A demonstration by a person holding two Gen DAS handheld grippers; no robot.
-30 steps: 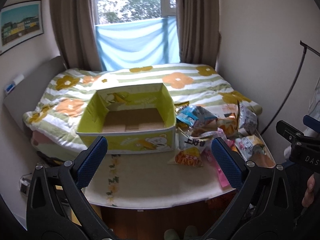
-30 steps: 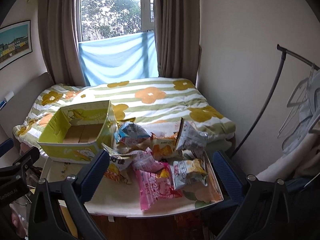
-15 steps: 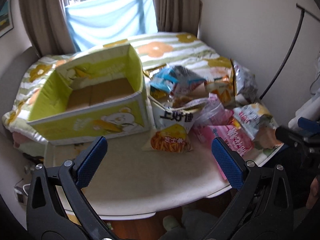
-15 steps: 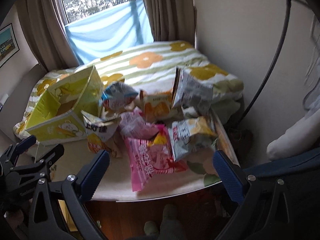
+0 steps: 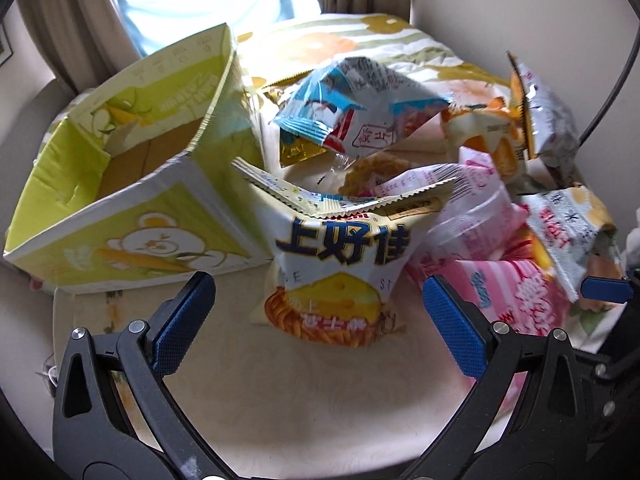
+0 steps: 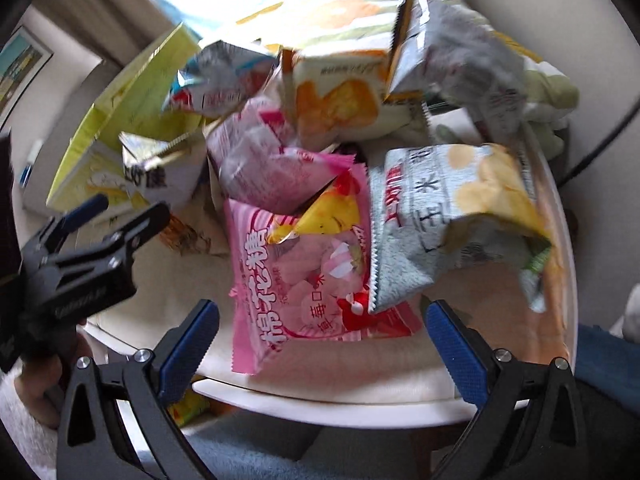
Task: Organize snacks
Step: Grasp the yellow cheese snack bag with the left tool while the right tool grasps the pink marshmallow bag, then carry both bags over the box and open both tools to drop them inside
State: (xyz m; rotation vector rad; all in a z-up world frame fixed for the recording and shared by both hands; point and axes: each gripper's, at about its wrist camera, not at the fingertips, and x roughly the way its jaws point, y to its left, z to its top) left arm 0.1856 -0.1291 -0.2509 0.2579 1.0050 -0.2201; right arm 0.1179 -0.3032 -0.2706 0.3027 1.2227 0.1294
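Snack bags heaped right of the yellow box (image 5: 132, 208).
Both grippers' fingers (image 5: 182, 322) (image 6: 188, 346) are held apart; bare surface (image 5: 300, 392) is left near its edge.

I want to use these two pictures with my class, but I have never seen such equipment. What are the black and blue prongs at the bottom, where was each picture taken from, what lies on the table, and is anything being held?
The prongs are hand-held grippers: a person holds one in each hand, and a wide-angle camera on each looks forward along its two fingers. One picture comes from the left gripper, the other from the right gripper. On the white table stands an empty yellow-green cardboard box, with a heap of snack bags beside it: a cheese snack bag, a pink marshmallow bag, a grey chip bag and others. Both grippers are open and hold nothing.
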